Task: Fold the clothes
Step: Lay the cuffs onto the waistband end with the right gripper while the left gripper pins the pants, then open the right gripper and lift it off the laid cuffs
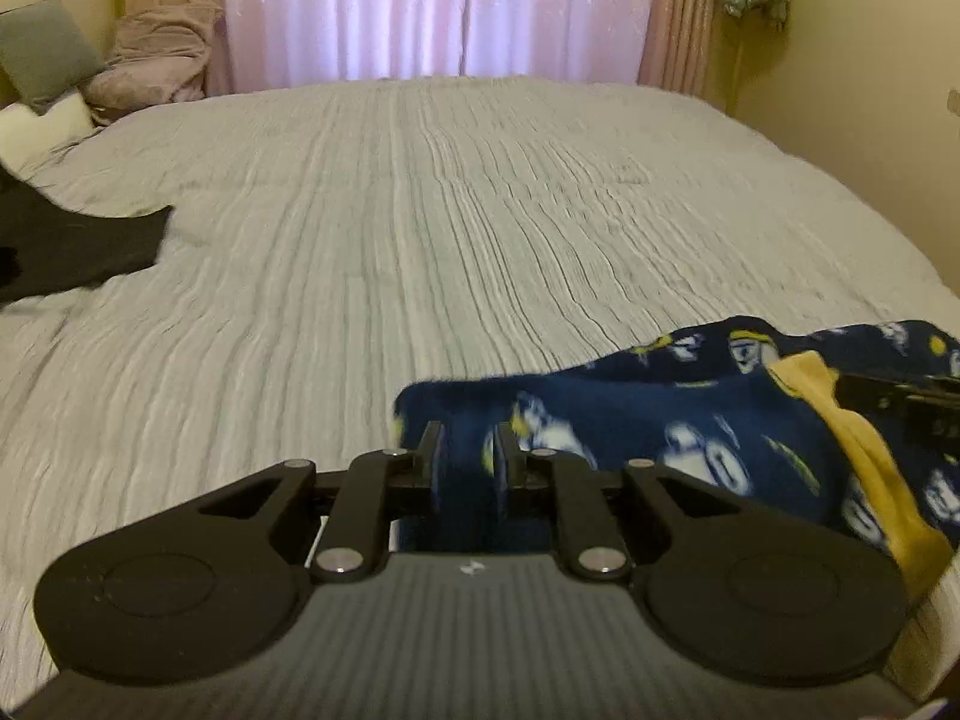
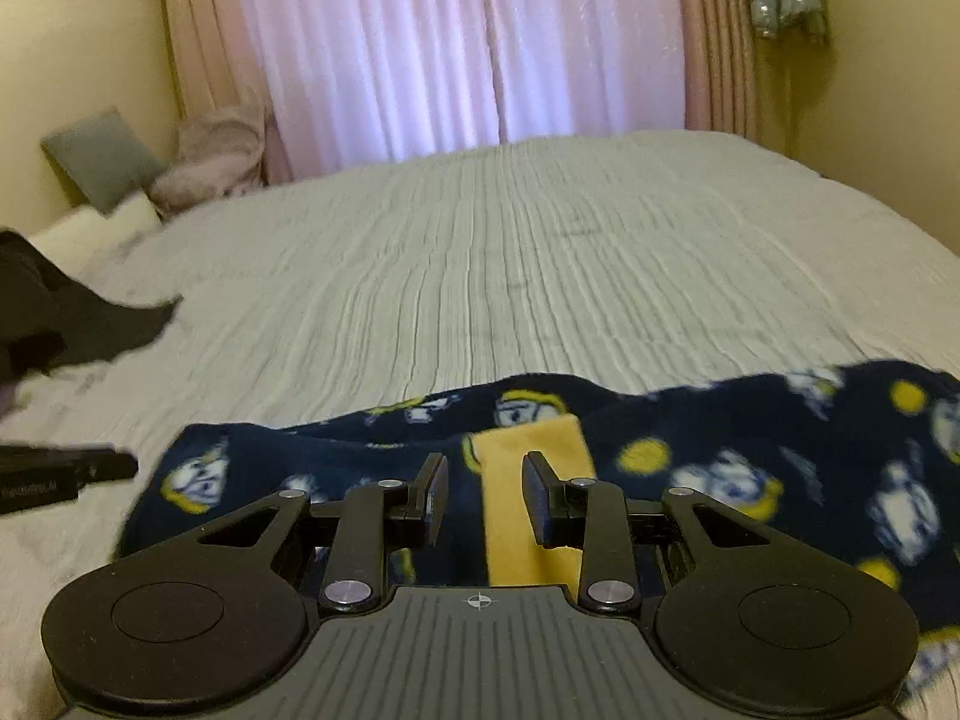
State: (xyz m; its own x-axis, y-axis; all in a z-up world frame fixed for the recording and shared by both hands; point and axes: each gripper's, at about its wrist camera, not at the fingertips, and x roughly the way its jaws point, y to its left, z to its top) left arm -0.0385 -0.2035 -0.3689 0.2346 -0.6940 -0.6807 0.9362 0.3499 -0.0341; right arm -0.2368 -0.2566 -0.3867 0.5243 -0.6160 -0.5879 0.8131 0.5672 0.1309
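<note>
Left wrist view: left gripper point(image 1: 468, 450) clamped on navy fleece garment with white-and-yellow print point(image 1: 630, 420), bunched at 4 o'clock on grey ribbed bedspread point(image 1: 420, 210); thick fold likely to slip out. Right wrist view: right gripper point(image 2: 483, 495) apart over yellow fleece band point(image 2: 528, 480), gripping nothing; uneven fold risk.

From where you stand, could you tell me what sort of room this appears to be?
Most likely a bedroom: a wide bed with a ribbed grey cover, pillows piled at one end, and pink curtains over the window behind it.
</note>
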